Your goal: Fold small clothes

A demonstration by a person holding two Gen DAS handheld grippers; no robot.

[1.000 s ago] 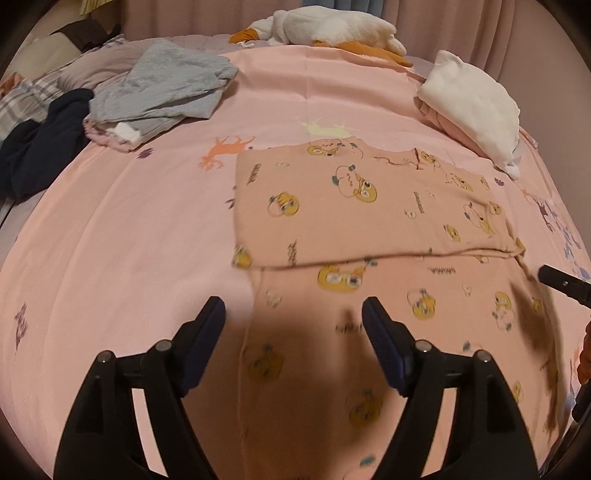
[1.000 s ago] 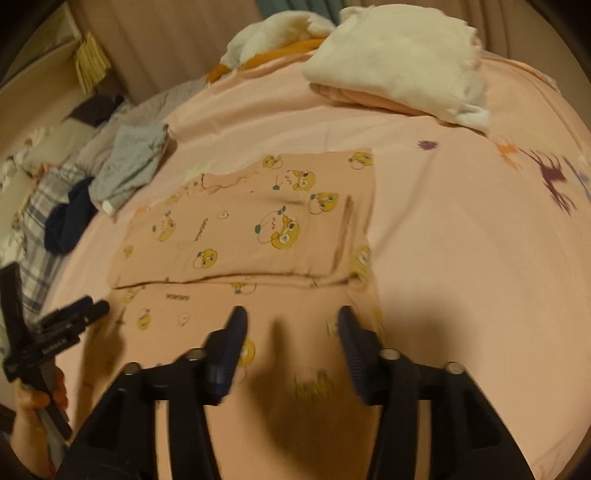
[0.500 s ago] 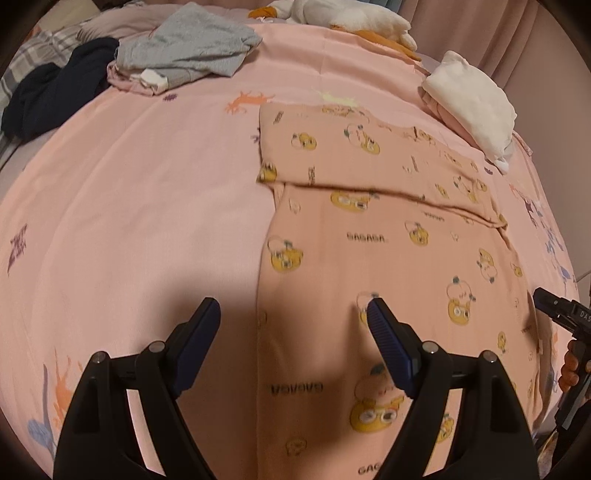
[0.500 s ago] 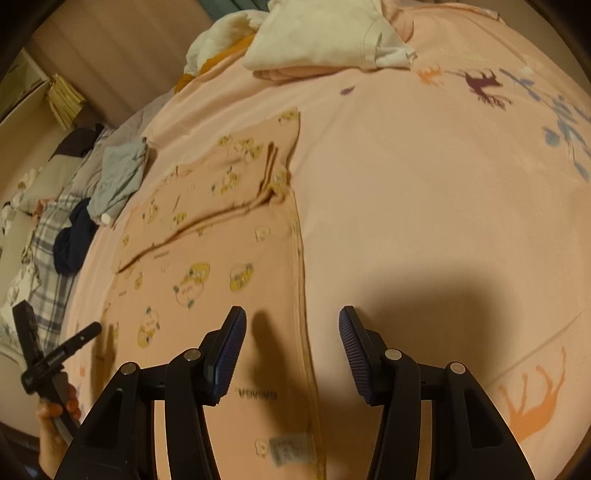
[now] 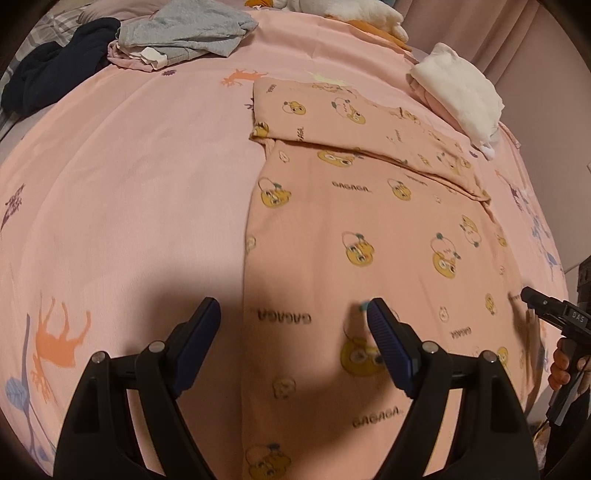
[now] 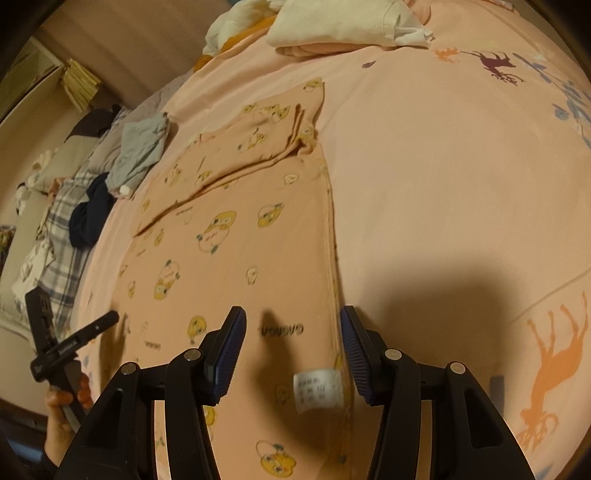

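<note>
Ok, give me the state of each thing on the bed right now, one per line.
Pink printed garment: flat, far end folded over.
Left tool: open, empty.
Right tool: open, empty.
White clothes: folded.
Grey clothes: loosely heaped.
Navy garment: crumpled.

The bed holds one printed pink garment (image 5: 369, 221), one grey garment (image 5: 192, 26), one navy garment (image 5: 55, 70), one cream bundle (image 5: 458, 88).

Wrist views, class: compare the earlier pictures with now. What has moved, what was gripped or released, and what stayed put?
Both grippers, left gripper and right gripper, drew back toward the near end of the pink printed garment, each over a side edge. Nothing was gripped or released; both jaws stand open. The garment's folded top and the other clothes piles stayed put.
</note>
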